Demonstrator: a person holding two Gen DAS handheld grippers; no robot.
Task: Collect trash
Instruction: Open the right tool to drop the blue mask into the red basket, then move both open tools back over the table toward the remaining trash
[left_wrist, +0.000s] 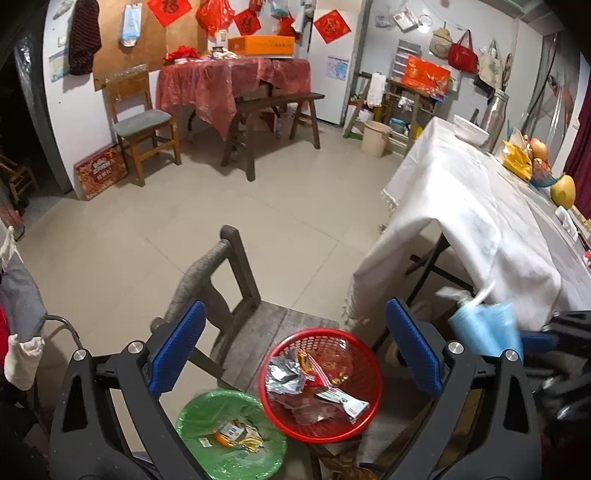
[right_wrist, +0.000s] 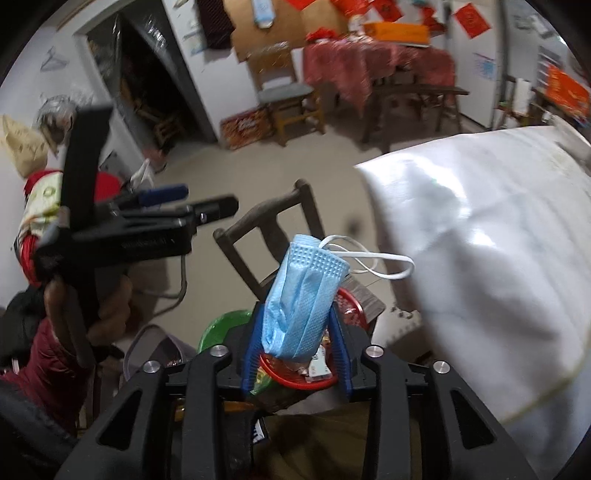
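A: Left wrist view first. Left gripper (left_wrist: 295, 347) has its blue pads spread wide, nothing between them. Below the gap sits a red basket (left_wrist: 320, 384) on a dark wooden chair (left_wrist: 236, 314), holding foil and paper wrappers (left_wrist: 314, 384).

B: Green thing?

A: Green bin (left_wrist: 231, 435) near left of the basket, rim touching or just under the basket's edge, can't tell which. Scraps inside. Far right, a blue face mask (left_wrist: 485, 328) hangs at the edge of the white-clothed table (left_wrist: 480, 221), with the right gripper's dark body just beside it at the frame edge.

B: Right wrist view?

A: Right gripper (right_wrist: 297, 350) has the face mask (right_wrist: 306, 295) folded between its blue pads, pads pressing on both sides, so gripping it. White ear loops stick out to the right. Mask hangs right above the red basket (right_wrist: 349, 306), green bin (right_wrist: 218, 328) to its left.

B: The other gripper there?

A: Left gripper (right_wrist: 177, 199) is on the left, held in a hand (right_wrist: 88, 295) with a dark red sleeve, seen side-on, jaws apart. Table (right_wrist: 498, 258) on the right.
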